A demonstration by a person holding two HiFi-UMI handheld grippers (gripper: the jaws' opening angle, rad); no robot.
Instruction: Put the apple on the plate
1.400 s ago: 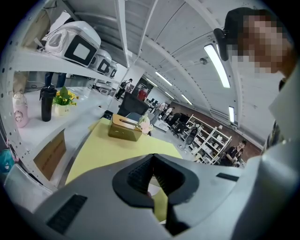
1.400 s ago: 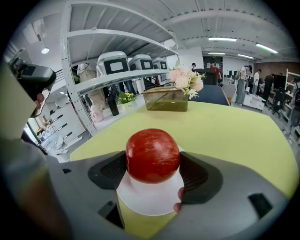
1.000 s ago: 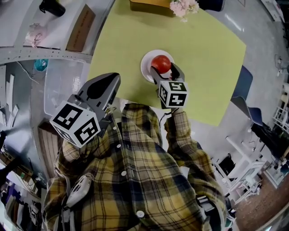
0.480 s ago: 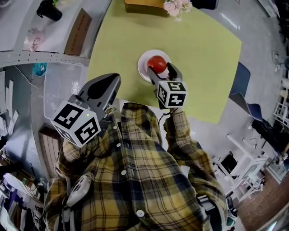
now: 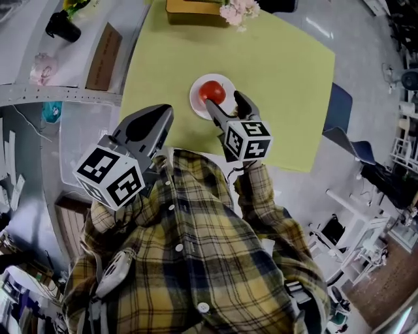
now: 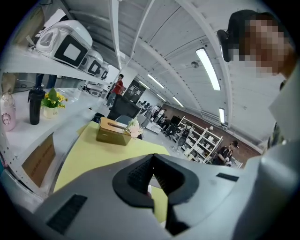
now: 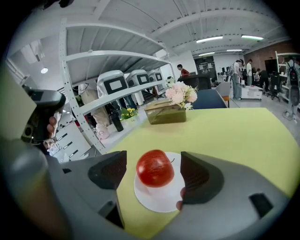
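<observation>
A red apple rests upright on a small white plate on the yellow-green table. My right gripper is open just on the near side of the plate. Its jaws flank the apple with a gap on each side and touch nothing. My left gripper is shut and empty, held up by the person's chest, left of the plate.
A tan tissue box and pink flowers stand at the table's far edge. A side bench holds a black bottle and a cardboard piece. A blue chair is to the right.
The right gripper's jaws have drawn back a little from the apple, which stays on the plate. The head view has shifted. The left gripper has not moved.
</observation>
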